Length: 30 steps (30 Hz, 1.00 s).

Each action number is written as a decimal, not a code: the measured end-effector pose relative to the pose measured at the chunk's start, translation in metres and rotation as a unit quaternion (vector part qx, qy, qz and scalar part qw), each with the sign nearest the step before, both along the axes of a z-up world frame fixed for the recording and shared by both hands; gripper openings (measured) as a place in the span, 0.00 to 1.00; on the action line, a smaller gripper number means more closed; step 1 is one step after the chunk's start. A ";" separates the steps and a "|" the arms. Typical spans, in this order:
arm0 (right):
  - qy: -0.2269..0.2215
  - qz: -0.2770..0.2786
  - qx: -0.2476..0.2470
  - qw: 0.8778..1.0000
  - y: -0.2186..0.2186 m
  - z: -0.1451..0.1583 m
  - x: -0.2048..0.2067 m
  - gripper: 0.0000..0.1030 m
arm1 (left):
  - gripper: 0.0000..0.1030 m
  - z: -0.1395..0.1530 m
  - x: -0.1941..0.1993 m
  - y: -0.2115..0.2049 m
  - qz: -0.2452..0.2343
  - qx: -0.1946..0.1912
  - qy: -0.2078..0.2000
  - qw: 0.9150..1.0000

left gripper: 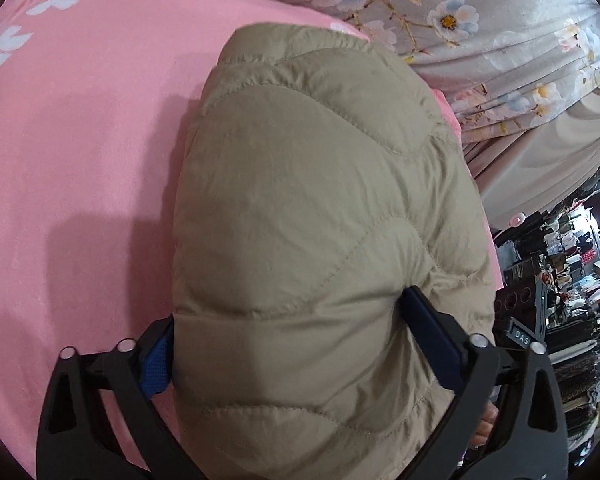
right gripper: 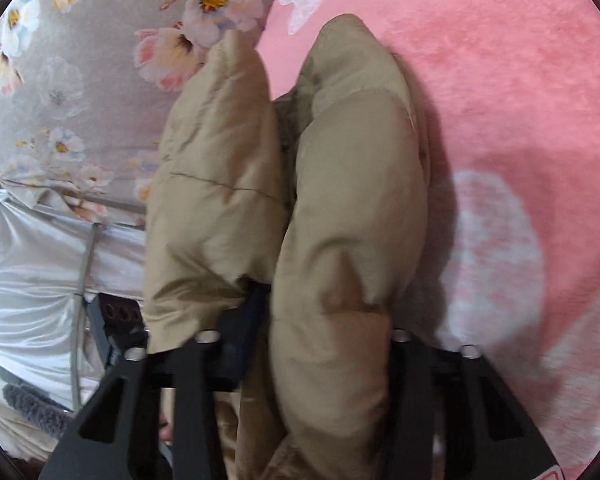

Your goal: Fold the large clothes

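Left gripper (left gripper: pixel 300 344), lower centre of frame: fingers spread wide, clamped across padded fabric. Right gripper (right gripper: pixel 324 320), lower centre: likewise clamped on fabric.

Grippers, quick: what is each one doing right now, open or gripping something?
Left gripper: jaws closed on a thick fold of the beige puffer jacket.
Right gripper: jaws closed on a bunched part of the same jacket.

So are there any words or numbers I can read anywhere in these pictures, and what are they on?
"DAS" stands on a small dark tag behind the left gripper, at the edge of the tan puffy jacket.
The cluttered shelves at the right of the left view may carry labels, but they are too small and blurred to read.
The right view shows no readable text: a red mark at the bottom edge is cut off.
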State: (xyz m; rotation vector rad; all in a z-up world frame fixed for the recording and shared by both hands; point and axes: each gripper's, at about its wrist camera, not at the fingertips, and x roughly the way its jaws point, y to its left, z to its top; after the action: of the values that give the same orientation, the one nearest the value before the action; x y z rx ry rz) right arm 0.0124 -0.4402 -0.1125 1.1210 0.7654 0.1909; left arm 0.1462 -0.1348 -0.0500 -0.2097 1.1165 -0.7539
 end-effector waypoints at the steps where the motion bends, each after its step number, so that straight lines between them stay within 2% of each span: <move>1: -0.006 -0.002 -0.011 1.000 0.003 0.005 0.001 0.21 | 0.78 0.006 -0.002 0.003 0.000 0.006 -0.017 1.000; 2: -0.007 -0.004 -0.027 1.000 0.005 0.011 0.002 0.18 | 0.69 0.014 -0.003 0.005 -0.002 0.009 -0.038 0.999; 5: -0.027 -0.013 -0.115 0.993 0.023 0.047 0.010 0.16 | 0.58 0.042 -0.002 0.011 -0.010 0.009 -0.090 0.996; 9: -0.084 -0.017 -0.204 0.975 0.054 0.104 0.034 0.16 | 0.54 0.082 0.006 0.027 -0.004 0.014 -0.175 0.985; 12: -0.120 -0.016 -0.252 0.960 0.075 0.139 0.061 0.16 | 0.53 0.106 0.019 0.043 0.012 0.013 -0.222 0.975; 16: -0.148 0.002 -0.278 0.949 0.102 0.164 0.110 0.16 | 0.53 0.122 0.048 0.070 0.040 0.014 -0.257 0.965; 20: -0.161 0.027 -0.282 0.945 0.131 0.161 0.161 0.16 | 0.53 0.108 0.099 0.104 0.071 0.000 -0.245 0.967; 27: -0.112 0.067 -0.278 0.952 0.178 0.104 0.247 0.16 | 0.54 0.043 0.179 0.149 0.102 0.032 -0.193 0.975; 30: -0.097 0.066 -0.269 0.956 0.180 0.083 0.260 0.16 | 0.56 0.023 0.192 0.163 0.106 0.004 -0.198 0.974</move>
State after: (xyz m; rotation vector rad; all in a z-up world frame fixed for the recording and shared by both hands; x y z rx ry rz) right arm 0.2720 -0.2598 -0.0298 0.5263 0.6609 0.1870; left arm 0.3383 0.0286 -0.0271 -0.1586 0.7044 -0.5692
